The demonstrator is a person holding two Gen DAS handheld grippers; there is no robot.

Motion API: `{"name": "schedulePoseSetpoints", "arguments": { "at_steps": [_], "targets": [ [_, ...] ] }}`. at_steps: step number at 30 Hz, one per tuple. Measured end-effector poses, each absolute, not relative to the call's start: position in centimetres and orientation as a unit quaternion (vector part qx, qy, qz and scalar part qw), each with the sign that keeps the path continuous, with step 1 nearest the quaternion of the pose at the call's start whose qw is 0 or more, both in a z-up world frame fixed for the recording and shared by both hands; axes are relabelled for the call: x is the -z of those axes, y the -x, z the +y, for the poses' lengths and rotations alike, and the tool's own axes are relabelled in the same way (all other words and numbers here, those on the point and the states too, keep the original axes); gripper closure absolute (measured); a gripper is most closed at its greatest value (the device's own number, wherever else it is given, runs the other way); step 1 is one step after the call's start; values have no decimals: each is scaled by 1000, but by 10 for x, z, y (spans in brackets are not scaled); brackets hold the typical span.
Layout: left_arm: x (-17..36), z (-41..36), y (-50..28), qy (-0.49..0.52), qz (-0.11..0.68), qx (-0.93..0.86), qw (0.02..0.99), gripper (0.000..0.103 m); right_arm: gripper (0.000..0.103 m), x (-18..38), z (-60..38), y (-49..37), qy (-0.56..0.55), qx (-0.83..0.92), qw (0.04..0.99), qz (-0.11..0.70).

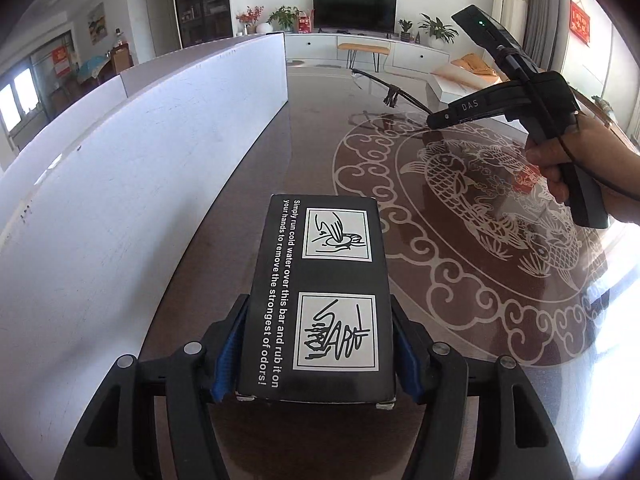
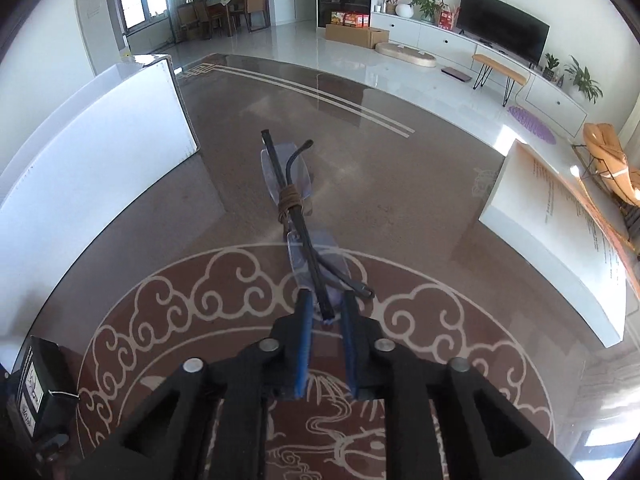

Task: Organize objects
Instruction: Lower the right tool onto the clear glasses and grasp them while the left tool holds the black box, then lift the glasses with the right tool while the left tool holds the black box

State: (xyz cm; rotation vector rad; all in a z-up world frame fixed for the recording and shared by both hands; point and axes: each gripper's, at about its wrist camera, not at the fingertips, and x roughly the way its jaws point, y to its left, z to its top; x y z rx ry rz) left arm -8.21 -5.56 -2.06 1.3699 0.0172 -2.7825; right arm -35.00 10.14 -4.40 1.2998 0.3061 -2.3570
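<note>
White panel (image 1: 132, 184): stood upright to the left of the left hand-held gripper, running away along the bench edge; also seen to the left of the right hand-held gripper (image 2: 92, 152)
Left hand-held gripper (image 1: 318, 344): clenched on the black box, one blue pad (image 1: 230, 350) pressed against each long side
Black box (image 1: 320, 292): held lengthwise between the fingers of the left hand-held gripper, far end pointing forward, printed face up with white text and two line drawings; its corner is glimpsed at the lower left of the right wrist view (image 2: 40, 392)
Bench (image 1: 460, 280): glossy brown top with a white cloud-and-fish pattern, seen below and ahead of both hand-held grippers
Right hand-held gripper (image 2: 326, 312): closed on the near end of the folded glasses; in the left wrist view its black body is seen up and to the right, gripped by a hand (image 1: 560, 160)
Folded glasses (image 2: 298, 216): thin dark frame with clear lenses, arms bound by a brown cord, stretched straight ahead of the right hand-held gripper; whether the far end touches the bench cannot be told
White book (image 2: 560, 240): lies to the right of the right hand-held gripper, well apart from the glasses
</note>
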Motion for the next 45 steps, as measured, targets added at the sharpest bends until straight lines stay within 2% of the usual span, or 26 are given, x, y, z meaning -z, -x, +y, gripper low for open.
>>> {"name": "schedulePoseSetpoints", "arguments": {
  "at_steps": [8, 11, 13, 14, 15, 17, 20, 22, 26, 27, 28, 29, 31, 32, 40, 45],
  "targets": [
    [21, -56, 82, -441, 9, 897, 18, 40, 96, 49, 155, 238, -455, 862, 216, 53],
    [21, -57, 82, -441, 8, 897, 18, 40, 93, 47, 152, 216, -458, 858, 214, 88],
    [21, -57, 82, -441, 9, 897, 17, 40, 62, 41, 146, 222, -460, 855, 212, 107],
    [21, -57, 82, -441, 9, 897, 17, 40, 32, 37, 142, 230, -452, 860, 207, 116],
    [21, -57, 82, -441, 9, 897, 17, 40, 23, 31, 137, 238, -437, 868, 202, 125],
    [21, -57, 82, -441, 9, 897, 17, 40, 23, 23, 122, 265, -424, 874, 194, 135],
    [21, -58, 84, -441, 8, 897, 16, 40, 24, 24, 102, 316, -442, 873, 175, 111],
    [21, -58, 84, -441, 7, 897, 15, 40, 30, 30, 90, 344, -458, 868, 165, 96],
    [21, -58, 85, -442, 8, 897, 14, 40, 58, 44, 81, 374, -478, 861, 156, 72],
    [21, -58, 85, -442, 8, 897, 13, 40, 69, 44, 82, 374, -472, 864, 162, 66],
    [21, -58, 85, -441, 7, 897, 13, 40, 75, 43, 84, 372, -468, 867, 162, 62],
    [21, -58, 85, -442, 7, 897, 13, 40, 76, 43, 86, 367, -463, 870, 159, 60],
    [20, -58, 86, -442, 8, 897, 13, 40, 93, 42, 92, 351, -452, 875, 166, 56],
    [20, -58, 86, -442, 8, 897, 13, 40, 96, 42, 95, 339, -451, 875, 168, 59],
    [20, -57, 85, -441, 9, 897, 10, 40, 96, 42, 137, 208, -434, 881, 174, 74],
    [20, -58, 86, -440, 13, 898, 8, 40, 96, 41, 169, 127, -434, 884, 172, 22]
  ]
}}
